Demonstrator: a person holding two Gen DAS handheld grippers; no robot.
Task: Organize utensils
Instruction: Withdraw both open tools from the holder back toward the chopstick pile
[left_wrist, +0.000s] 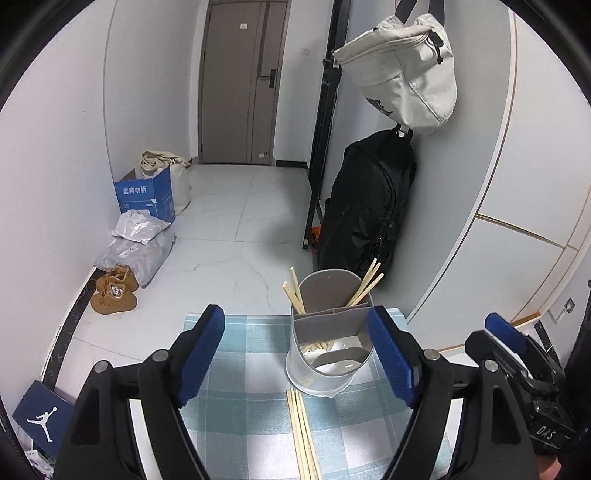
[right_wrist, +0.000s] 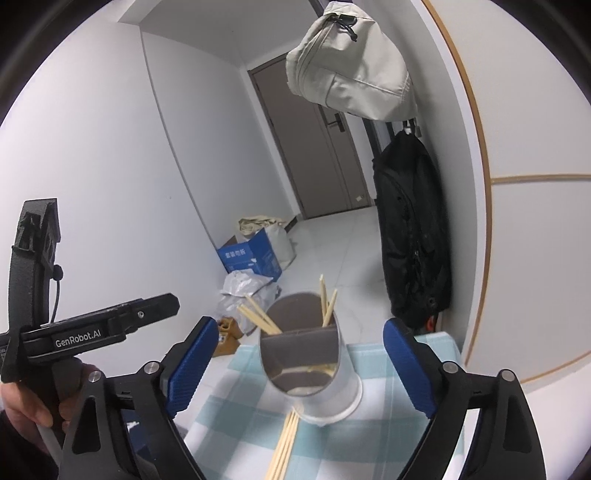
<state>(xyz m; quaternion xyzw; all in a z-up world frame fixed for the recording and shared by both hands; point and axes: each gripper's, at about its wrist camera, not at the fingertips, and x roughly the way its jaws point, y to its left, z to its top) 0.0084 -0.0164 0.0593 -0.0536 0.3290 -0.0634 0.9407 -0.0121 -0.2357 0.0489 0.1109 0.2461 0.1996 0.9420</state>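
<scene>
Left wrist: three loose chopsticks (left_wrist: 301, 432), one holder (left_wrist: 327, 343).

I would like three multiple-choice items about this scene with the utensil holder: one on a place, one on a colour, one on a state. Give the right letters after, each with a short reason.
1. Where do the loose chopsticks lie?
A. on the checked cloth, in front of the grey holder
B. on the floor
C. inside the black bag

2. What colour are the finger pads of the left gripper?
A. red
B. blue
C. white

3. How is the right gripper?
A. shut on a chopstick
B. shut on the holder
C. open, holding nothing

Answers: 1 A, they rest on the cloth at the holder's base. 2 B, both pads show blue. 3 C, its fingers stand wide apart.
</scene>
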